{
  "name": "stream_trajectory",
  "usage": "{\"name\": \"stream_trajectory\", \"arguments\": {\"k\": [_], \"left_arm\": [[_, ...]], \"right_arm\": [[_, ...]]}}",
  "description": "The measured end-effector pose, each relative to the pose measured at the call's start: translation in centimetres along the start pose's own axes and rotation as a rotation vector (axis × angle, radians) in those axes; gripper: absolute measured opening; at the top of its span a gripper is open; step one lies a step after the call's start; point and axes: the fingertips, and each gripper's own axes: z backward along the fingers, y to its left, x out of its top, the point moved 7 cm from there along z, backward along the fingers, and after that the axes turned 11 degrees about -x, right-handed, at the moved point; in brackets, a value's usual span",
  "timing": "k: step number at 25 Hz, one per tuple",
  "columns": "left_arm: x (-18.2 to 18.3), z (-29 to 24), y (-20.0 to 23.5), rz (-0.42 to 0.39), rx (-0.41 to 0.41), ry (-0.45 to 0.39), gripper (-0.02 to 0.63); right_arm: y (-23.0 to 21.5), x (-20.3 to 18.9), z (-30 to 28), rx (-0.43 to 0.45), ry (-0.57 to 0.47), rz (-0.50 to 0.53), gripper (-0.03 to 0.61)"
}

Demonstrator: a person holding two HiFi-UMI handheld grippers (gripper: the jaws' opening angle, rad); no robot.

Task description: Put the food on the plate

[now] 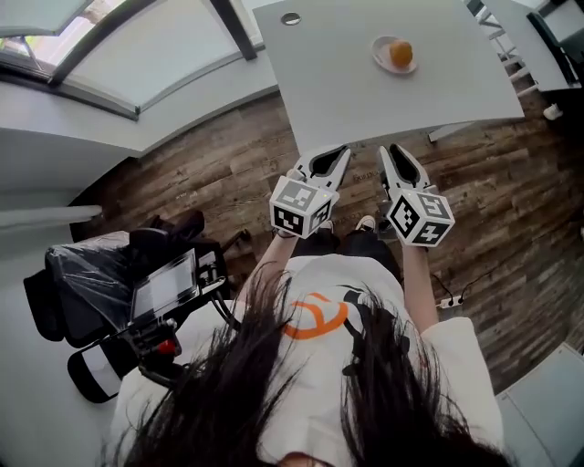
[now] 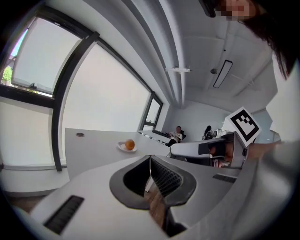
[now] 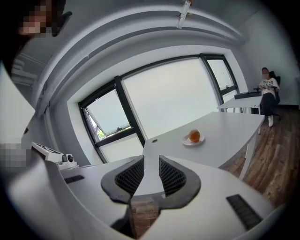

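Observation:
A round orange food item (image 1: 401, 54) lies on a small white plate (image 1: 391, 64) toward the far side of the white table (image 1: 347, 100). The left gripper view shows the food (image 2: 130, 144) and plate (image 2: 124, 148) far ahead, as does the right gripper view, with food (image 3: 194, 136) on plate (image 3: 189, 142). Both grippers hang close to the person's body, short of the table's near edge. My left gripper (image 1: 345, 150) (image 2: 150, 158) is shut, tips touching, empty. My right gripper (image 1: 387, 149) (image 3: 151, 158) is shut too, with only a thin slit and nothing between its pads.
A cable hole (image 1: 291, 18) sits at the table's far left. Wooden floor (image 1: 511, 201) lies under and around the table. A dark chair with a device and bags (image 1: 155, 301) stands at the person's left. Another desk (image 1: 538, 46) is at the far right; a seated person (image 3: 267, 91) is beyond it.

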Motion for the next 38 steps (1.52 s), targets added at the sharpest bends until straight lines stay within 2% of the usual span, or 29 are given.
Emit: {"name": "stream_trajectory", "arguments": {"k": [3, 11, 20, 28, 38], "left_arm": [[-0.2, 0.1, -2.0, -0.023, -0.015, 0.014, 0.006], [-0.3, -0.1, -3.7, -0.022, -0.045, 0.033, 0.006], [-3.9, 0.0, -17.9, -0.039, -0.07, 0.022, 0.006], [-7.2, 2.4, -26.1, -0.061, -0.002, 0.017, 0.006], [-7.3, 5.5, -28.9, -0.083, 0.052, -0.003, 0.006]], "right_arm": [[-0.3, -0.6, 2.3, -0.001, -0.002, -0.014, 0.107], [-1.0, -2.0, 4.5, -0.034, 0.019, -0.044, 0.107], [-5.5, -5.0, 16.8, -0.011, -0.019, -0.054, 0.107], [-7.8, -7.6, 24.2, 0.046, -0.017, -0.048, 0.107], [-6.5, -8.1, 27.4, 0.092, -0.036, -0.045, 0.107]]}}
